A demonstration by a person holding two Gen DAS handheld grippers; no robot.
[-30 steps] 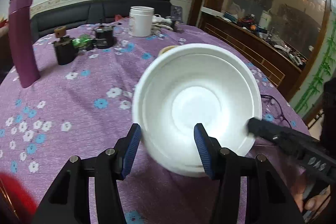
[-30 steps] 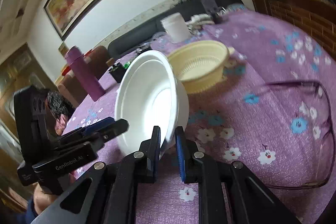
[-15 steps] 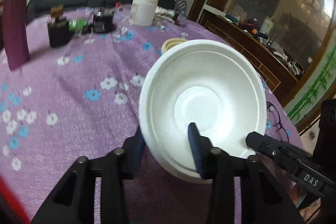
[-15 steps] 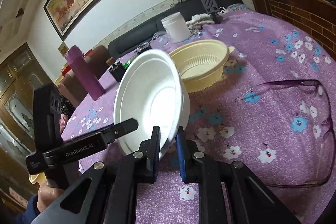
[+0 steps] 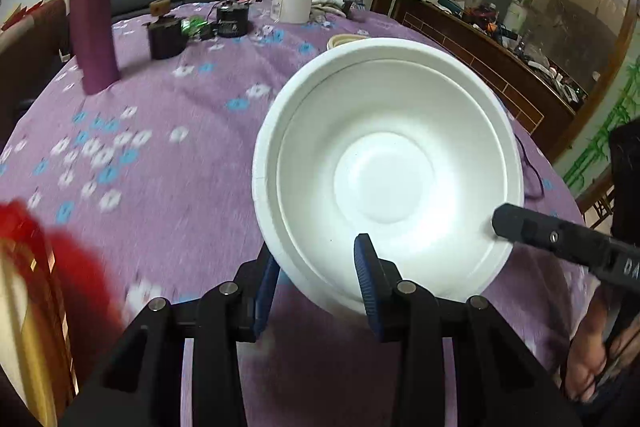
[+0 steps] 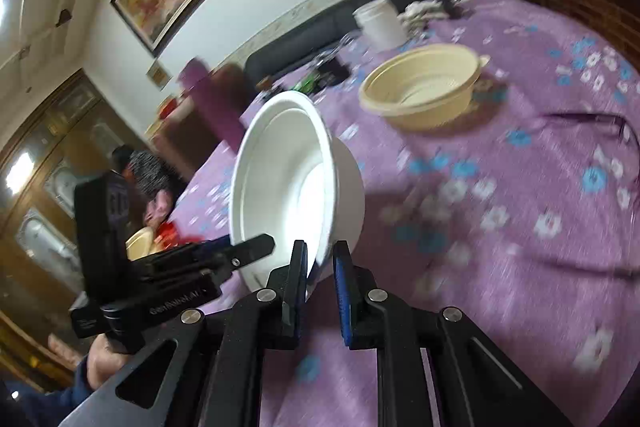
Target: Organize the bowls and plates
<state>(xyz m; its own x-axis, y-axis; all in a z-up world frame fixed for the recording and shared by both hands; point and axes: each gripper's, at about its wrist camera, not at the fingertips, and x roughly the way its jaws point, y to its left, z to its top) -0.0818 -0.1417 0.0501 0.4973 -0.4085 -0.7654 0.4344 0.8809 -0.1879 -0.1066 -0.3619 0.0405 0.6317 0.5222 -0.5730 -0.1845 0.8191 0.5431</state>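
A white foam bowl (image 5: 388, 171) is held tilted above the purple flowered tablecloth (image 5: 160, 155). My left gripper (image 5: 316, 271) has closed on its near rim, one finger inside and one outside. My right gripper (image 6: 322, 269) is shut on the rim at the bowl's (image 6: 288, 195) other side; its finger shows in the left wrist view (image 5: 560, 239). A cream plastic bowl (image 6: 424, 87) stands on the table beyond, and its rim peeks out in the left wrist view (image 5: 344, 39).
A purple flask (image 5: 94, 15), a white jar (image 5: 293, 3), small dark containers (image 5: 164, 35) and a pair of glasses (image 6: 592, 131) lie on the table. A wooden sideboard (image 5: 500, 59) stands to the right. A red and gold object (image 5: 32, 287) sits at the left.
My left gripper's fingers have closed from wide open onto the bowl's near rim. Both grippers and the bowl have shifted; the right grip has held.
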